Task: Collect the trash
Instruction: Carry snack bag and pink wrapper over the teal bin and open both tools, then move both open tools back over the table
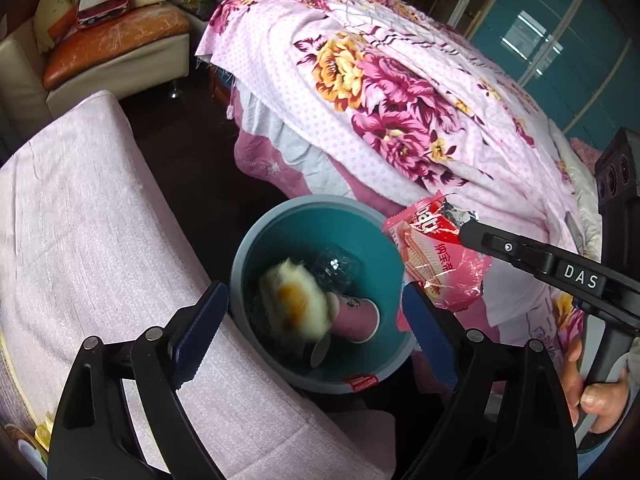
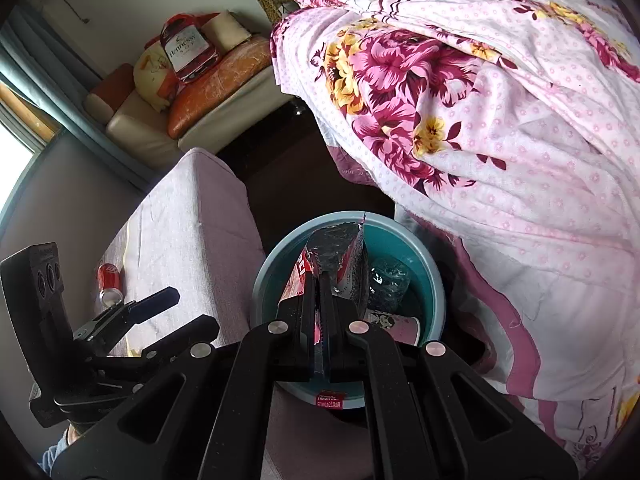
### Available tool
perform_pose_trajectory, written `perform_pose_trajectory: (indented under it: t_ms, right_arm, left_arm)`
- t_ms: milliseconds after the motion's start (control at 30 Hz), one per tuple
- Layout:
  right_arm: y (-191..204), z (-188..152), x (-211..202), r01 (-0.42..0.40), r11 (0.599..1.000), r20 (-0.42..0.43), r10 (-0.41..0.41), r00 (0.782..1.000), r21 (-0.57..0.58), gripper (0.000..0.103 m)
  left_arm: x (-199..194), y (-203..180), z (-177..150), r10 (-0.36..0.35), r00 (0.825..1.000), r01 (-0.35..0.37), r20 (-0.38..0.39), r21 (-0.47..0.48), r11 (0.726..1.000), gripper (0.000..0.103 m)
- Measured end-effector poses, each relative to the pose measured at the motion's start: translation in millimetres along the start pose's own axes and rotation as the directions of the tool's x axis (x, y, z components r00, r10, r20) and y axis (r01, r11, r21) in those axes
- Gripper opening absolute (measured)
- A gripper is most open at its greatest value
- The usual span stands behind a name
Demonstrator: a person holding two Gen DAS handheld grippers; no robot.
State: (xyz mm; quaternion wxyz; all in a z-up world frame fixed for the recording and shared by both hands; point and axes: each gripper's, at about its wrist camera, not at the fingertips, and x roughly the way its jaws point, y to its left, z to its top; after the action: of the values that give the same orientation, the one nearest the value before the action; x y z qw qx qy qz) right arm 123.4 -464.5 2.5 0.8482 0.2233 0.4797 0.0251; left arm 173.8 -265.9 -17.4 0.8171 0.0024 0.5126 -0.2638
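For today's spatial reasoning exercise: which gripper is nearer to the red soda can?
Left. The left gripper hangs open beside the red soda can; the right gripper, clamping the pink wrapper, is over the bin.

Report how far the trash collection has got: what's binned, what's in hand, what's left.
Done: the teal bin already holds a pink paper cup, a crushed clear bottle and a blurred pale item below the open left gripper.
In hand: the right gripper is shut on a pink wafer wrapper over the bin, not yet released.
Left: a red soda can lies on the pale cloth beside the bin.
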Motion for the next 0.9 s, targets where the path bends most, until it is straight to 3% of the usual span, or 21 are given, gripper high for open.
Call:
perform_pose_trajectory:
  t_ms: [267,333,367,467,533,600,900]
  right_arm:
    - [11.6,1.0,11.0,0.000,1.000,-0.025,0.000,1.000,-0.016,0.003]
    - [15.0,0.8,15.1,-0.005,1.000,-0.045,0.004,0.999,-0.023,0.007]
    - [16.2,0.4,17.5,-0.002,1.000,-0.054,0.000,0.999,-0.020,0.010]
    - [19.7,-1.6,18.8,0.012,1.000,-0.056,-0.013,0.998,-0.012,0.053]
    - [23.4,-3.3,19.0,0.025,1.000,-0.064,-0.026,0.998,-0.015,0.057]
    - [25.6,-4.9,19.0,0.037,0.999,-0.072,-0.037,0.997,-0.009,0.072]
    - [46.2,-18.4,13.8,0.076,0.996,-0.094,-0.080,0.992,-0.040,0.077]
  left_arm:
    - [-10.3,20.1,-11.2,-0.004,1.000,0.003,-0.010,-0.042,0.999,0.090]
    - [-14.3,24.7,-15.5,-0.006,1.000,0.005,-0.009,-0.051,0.999,0.090]
    - [-15.9,26.1,-17.6,-0.006,1.000,0.005,-0.010,-0.054,0.999,0.091]
    - [-21.3,31.8,-25.2,-0.008,1.000,0.008,-0.009,-0.065,0.998,0.094]
    - [-24.3,35.3,-30.4,-0.008,1.000,0.007,-0.010,-0.070,0.998,0.095]
    - [-26.9,39.2,-35.7,-0.009,1.000,0.007,-0.015,-0.076,0.997,0.095]
    - [-46.8,64.0,-62.4,-0.013,1.000,0.011,-0.012,-0.138,0.990,0.095]
